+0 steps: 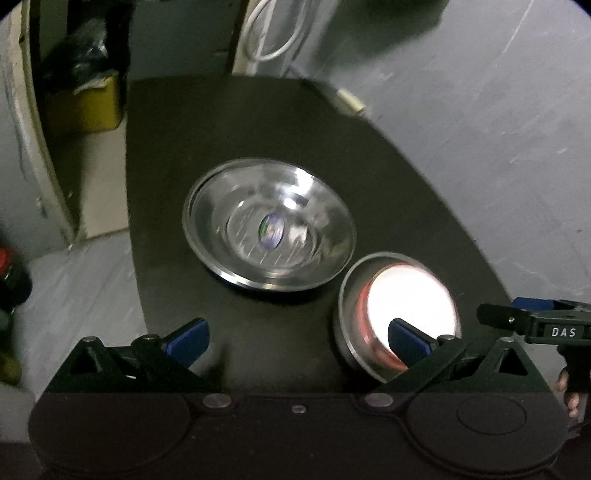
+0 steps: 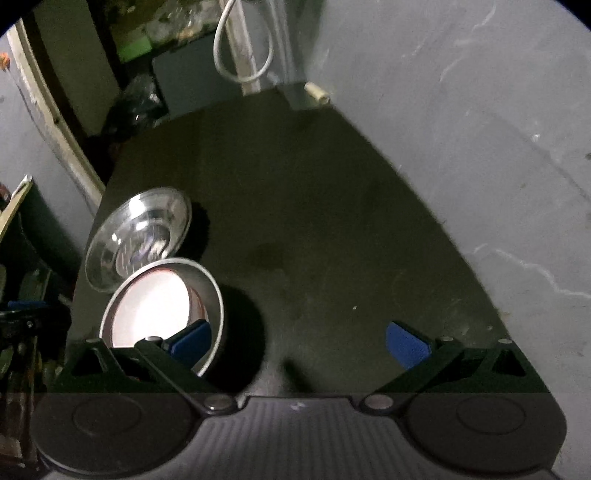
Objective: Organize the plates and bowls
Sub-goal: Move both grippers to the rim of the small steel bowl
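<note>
A shallow steel plate (image 1: 269, 225) lies on the dark round table (image 1: 229, 122); it also shows in the right wrist view (image 2: 144, 229). A smaller steel bowl (image 1: 399, 302) with a bright, reddish-rimmed inside stands right of it; in the right wrist view the bowl (image 2: 159, 306) is at lower left. My left gripper (image 1: 299, 341) is open and empty above the table's near edge, its right finger over the bowl. My right gripper (image 2: 299, 345) is open and empty, its left finger over the bowl's rim; it shows at the right edge of the left wrist view (image 1: 532, 321).
A grey wall (image 1: 480, 110) runs behind and right of the table. A white cable (image 1: 273, 33) hangs at the back and a small cream plug (image 1: 351, 101) sits at the table's far edge. A yellow box (image 1: 88, 103) and clutter stand at the left.
</note>
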Available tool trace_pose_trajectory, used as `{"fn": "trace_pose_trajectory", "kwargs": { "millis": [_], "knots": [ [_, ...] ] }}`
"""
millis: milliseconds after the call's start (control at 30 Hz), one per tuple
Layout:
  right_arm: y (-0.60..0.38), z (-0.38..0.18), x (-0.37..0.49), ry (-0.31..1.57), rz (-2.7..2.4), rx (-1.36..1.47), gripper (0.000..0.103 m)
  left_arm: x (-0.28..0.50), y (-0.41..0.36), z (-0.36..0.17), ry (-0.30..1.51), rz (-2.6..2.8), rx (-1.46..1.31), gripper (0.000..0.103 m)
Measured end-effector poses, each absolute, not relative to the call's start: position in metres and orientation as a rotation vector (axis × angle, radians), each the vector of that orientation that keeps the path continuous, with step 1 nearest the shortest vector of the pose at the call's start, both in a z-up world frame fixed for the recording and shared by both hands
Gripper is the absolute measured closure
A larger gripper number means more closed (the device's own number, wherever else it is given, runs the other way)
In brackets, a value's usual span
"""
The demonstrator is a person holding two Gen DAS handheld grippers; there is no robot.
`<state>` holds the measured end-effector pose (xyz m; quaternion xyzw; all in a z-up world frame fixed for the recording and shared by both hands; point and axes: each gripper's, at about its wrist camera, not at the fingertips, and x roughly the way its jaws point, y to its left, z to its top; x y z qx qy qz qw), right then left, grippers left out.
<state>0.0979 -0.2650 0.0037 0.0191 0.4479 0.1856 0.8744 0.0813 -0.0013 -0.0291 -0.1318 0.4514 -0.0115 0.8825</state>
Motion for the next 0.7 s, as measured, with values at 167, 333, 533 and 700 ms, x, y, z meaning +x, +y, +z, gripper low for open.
{"fn": "trace_pose_trajectory", "kwargs": {
  "millis": [167, 333, 533, 700],
  "knots": [
    [-0.261, -0.007, 0.109, 0.992, 0.43, 0.012, 0.0, 0.087, -0.008, -0.039, 1.016, 0.014, -0.271, 0.001],
    [-0.255, -0.015, 0.113, 1.017, 0.501, -0.009, 0.0, 0.092, -0.011, -0.046, 1.063, 0.054, -0.249, 0.001],
    [-0.248, -0.018, 0.116, 1.024, 0.537, -0.026, 0.0, 0.095, -0.014, -0.049, 1.087, 0.058, -0.238, 0.001],
    [-0.247, -0.019, 0.118, 1.035, 0.55, -0.043, 0.0, 0.099, -0.017, -0.051, 1.092, 0.057, -0.231, 0.001]
  ]
}}
